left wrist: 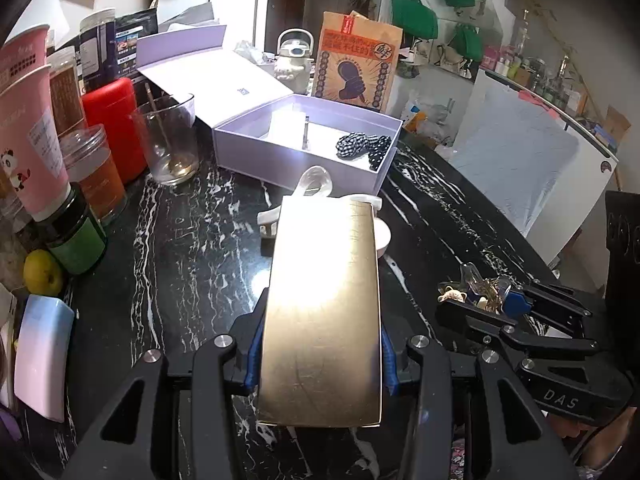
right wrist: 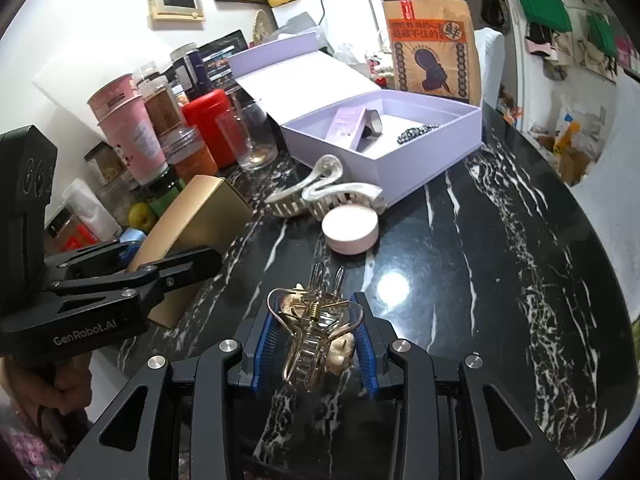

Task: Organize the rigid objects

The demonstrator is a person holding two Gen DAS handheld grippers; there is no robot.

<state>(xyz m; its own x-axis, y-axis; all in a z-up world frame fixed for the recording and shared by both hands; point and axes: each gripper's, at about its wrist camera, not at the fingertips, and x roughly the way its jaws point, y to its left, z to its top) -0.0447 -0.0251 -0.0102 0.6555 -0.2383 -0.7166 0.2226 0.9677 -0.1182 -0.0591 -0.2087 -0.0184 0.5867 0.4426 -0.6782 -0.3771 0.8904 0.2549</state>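
My left gripper [left wrist: 320,356] is shut on a flat gold box [left wrist: 322,312], held above the black marble counter; it also shows in the right wrist view [right wrist: 188,236]. My right gripper [right wrist: 314,344] is shut on a gold hair claw clip [right wrist: 314,332], also seen at the right of the left wrist view [left wrist: 480,292]. An open lilac box [left wrist: 308,140] stands ahead with dotted fabric pieces [left wrist: 362,146] inside. A white claw clip [right wrist: 324,192] and a round pink case [right wrist: 350,230] lie in front of the box [right wrist: 420,136].
Along the left stand a glass [left wrist: 172,140], a red canister [left wrist: 114,128], jars [left wrist: 94,172], pink cups [left wrist: 30,128] and a green jar [left wrist: 76,236]. A brown paper bag [left wrist: 356,64] stands behind the box. The counter edge curves at the right [right wrist: 592,320].
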